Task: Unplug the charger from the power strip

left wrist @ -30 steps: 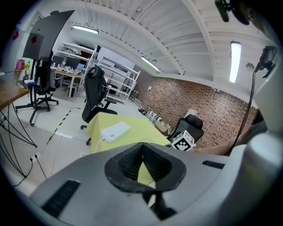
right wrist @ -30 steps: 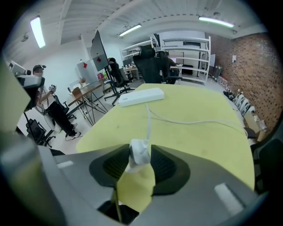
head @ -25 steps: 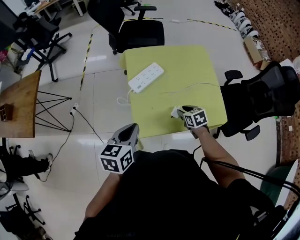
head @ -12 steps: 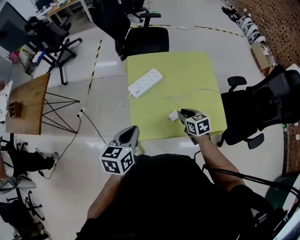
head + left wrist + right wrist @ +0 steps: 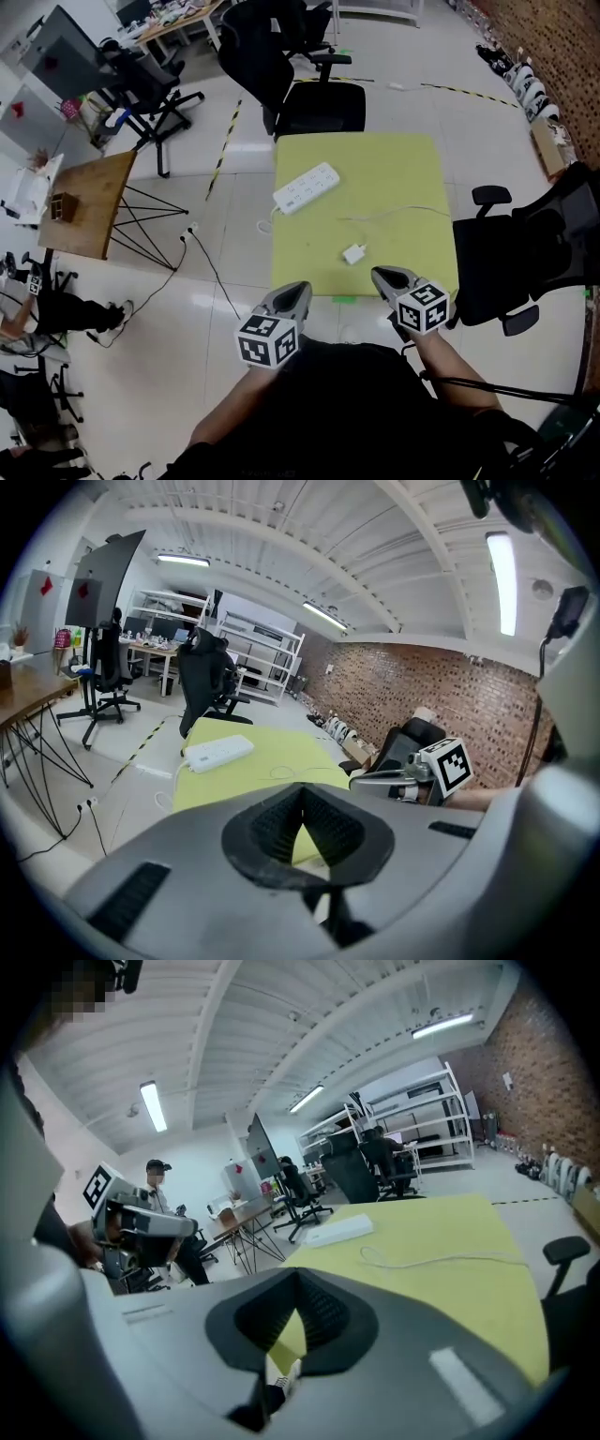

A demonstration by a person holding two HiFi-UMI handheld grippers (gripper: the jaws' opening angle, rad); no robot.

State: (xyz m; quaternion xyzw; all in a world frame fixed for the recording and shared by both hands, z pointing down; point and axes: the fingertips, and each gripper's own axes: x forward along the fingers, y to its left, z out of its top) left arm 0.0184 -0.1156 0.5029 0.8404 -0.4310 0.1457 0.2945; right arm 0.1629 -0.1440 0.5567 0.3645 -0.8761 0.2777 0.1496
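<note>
Charger [image 5: 354,254] lies on table [image 5: 403,178] just beyond my tongs, touching neither. Left gripper [image 5: 298,289] pinched together, empty; right gripper [image 5: 380,275] just closed, also empty.

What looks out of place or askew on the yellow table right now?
Nothing spilled or damaged. The power strip lies aslant near the left edge of the table, its cord dropping over that edge. The charger lies loose near the front edge, apart from the strip, its thin cable trailing right.
</note>
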